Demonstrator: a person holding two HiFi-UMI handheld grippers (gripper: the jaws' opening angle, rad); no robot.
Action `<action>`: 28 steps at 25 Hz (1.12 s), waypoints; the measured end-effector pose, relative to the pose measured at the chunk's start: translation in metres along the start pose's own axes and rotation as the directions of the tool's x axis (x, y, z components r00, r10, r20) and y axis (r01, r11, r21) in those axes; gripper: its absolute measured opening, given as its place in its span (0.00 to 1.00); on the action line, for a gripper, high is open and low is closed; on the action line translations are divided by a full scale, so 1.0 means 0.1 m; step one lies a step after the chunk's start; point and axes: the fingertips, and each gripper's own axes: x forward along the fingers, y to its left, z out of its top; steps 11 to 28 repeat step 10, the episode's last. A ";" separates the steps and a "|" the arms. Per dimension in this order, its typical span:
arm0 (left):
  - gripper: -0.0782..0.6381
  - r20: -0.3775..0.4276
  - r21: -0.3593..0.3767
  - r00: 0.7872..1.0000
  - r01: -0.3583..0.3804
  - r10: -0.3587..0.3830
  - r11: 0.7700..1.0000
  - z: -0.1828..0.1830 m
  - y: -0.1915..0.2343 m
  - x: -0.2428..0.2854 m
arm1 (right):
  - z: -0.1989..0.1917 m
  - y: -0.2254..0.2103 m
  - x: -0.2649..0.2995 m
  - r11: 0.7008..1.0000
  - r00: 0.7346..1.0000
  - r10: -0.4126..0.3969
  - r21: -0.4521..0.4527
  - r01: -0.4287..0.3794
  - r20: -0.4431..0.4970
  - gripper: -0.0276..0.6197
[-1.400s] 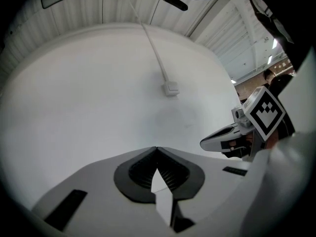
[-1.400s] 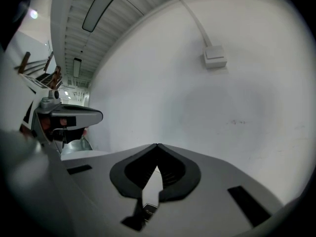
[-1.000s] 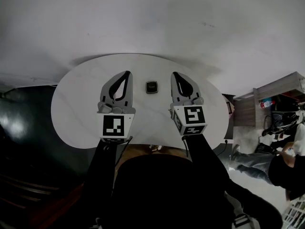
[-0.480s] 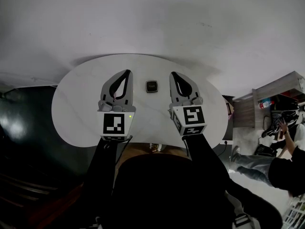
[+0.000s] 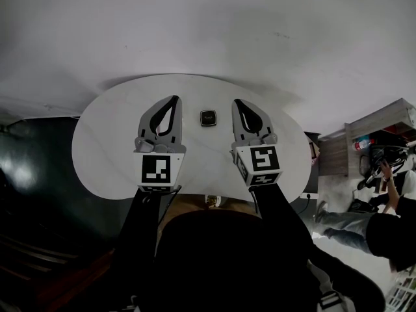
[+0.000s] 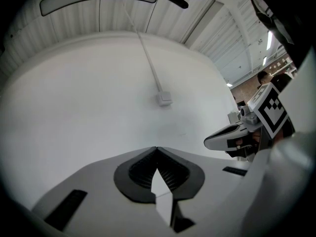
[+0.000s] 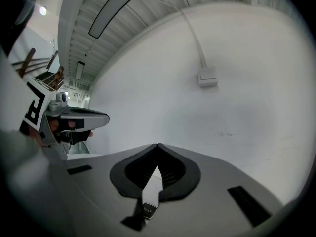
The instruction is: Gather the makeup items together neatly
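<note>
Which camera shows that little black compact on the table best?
The head view: the compact lies whole and unblocked on the table. The right gripper view catches only a sliver of it through the gap under its jaws; the left gripper view misses it.

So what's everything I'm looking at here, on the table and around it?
Table: one, white, rounded, in front of the person.
Black case: one, small and square, likely a makeup compact, lying on the table between the two grippers.
Wall box: one, white, on the white wall, with a thin conduit running up from it.
Cabinet: one, wooden, far right.
Bystander: one, dark top, lower right.
Left gripper: one, grey with a marker cube, jaws together, empty.
Right gripper: one, grey with a marker cube, jaws together, empty.
Sleeves: two, black.
</note>
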 end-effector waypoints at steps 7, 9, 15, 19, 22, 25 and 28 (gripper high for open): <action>0.13 0.006 0.005 1.000 -0.005 0.005 1.000 0.02 0.00 -0.03 | -0.01 0.04 -0.02 1.000 1.000 0.010 -0.004 -0.010 0.000 0.09; 0.13 0.009 0.002 1.000 -0.007 0.007 1.000 0.03 0.00 -0.04 | -0.03 0.03 -0.03 1.000 1.000 0.008 -0.013 -0.008 -0.003 0.08; 0.13 0.009 0.001 1.000 -0.008 0.008 1.000 0.03 0.00 -0.04 | -0.05 0.02 -0.04 1.000 1.000 0.007 -0.017 -0.007 -0.004 0.08; 0.13 0.009 0.001 1.000 -0.008 0.008 1.000 0.03 0.00 -0.04 | -0.05 0.02 -0.04 1.000 1.000 0.007 -0.017 -0.007 -0.004 0.08; 0.13 0.009 0.001 1.000 -0.008 0.008 1.000 0.03 0.00 -0.04 | -0.05 0.02 -0.04 1.000 1.000 0.007 -0.017 -0.007 -0.004 0.08; 0.13 0.009 0.001 1.000 -0.008 0.008 1.000 0.03 0.00 -0.04 | -0.05 0.02 -0.04 1.000 1.000 0.007 -0.017 -0.007 -0.004 0.08; 0.13 0.009 0.001 1.000 -0.008 0.008 1.000 0.03 0.00 -0.04 | -0.05 0.02 -0.04 1.000 1.000 0.007 -0.017 -0.007 -0.004 0.08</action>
